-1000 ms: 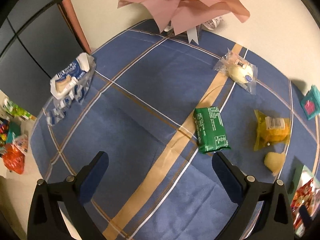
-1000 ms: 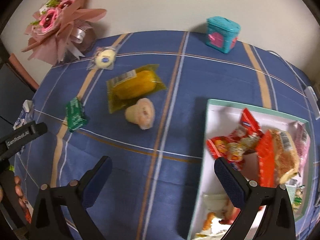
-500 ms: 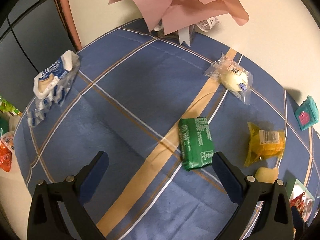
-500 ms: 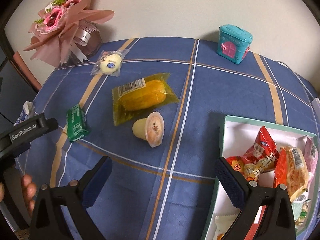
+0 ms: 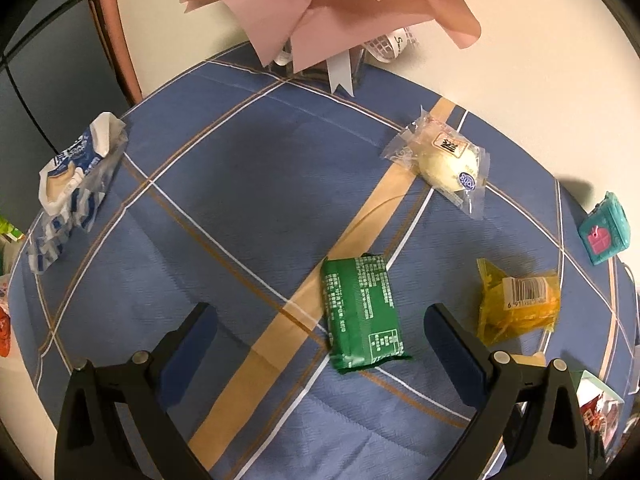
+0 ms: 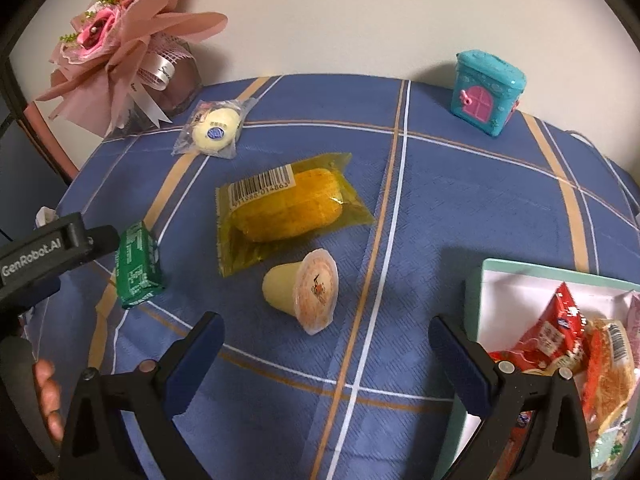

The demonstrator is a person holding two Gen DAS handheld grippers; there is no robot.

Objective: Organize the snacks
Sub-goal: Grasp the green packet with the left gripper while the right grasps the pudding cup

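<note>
The left gripper (image 5: 320, 336) was held spread wide and empty above the blue plaid cloth (image 5: 224, 184), with the green packet (image 5: 360, 312) lying between its fingers, nearer the right one. The right gripper (image 6: 324, 348) was likewise released, nothing gripped; the jelly cup (image 6: 304, 292) lay on its side just ahead at 12 o'clock. The yellow packet (image 6: 284, 216) was seen beyond it, the white bun (image 6: 214, 130) at 11 o'clock, and the snack-filled tray (image 6: 520, 280) at 3 o'clock. A bouquet (image 6: 120, 44) and a teal box (image 6: 484, 92) were stood against the pale wall (image 6: 340, 16). A blue-white wrapper (image 5: 68, 184) lay at the cloth's edge at 9 o'clock.
</note>
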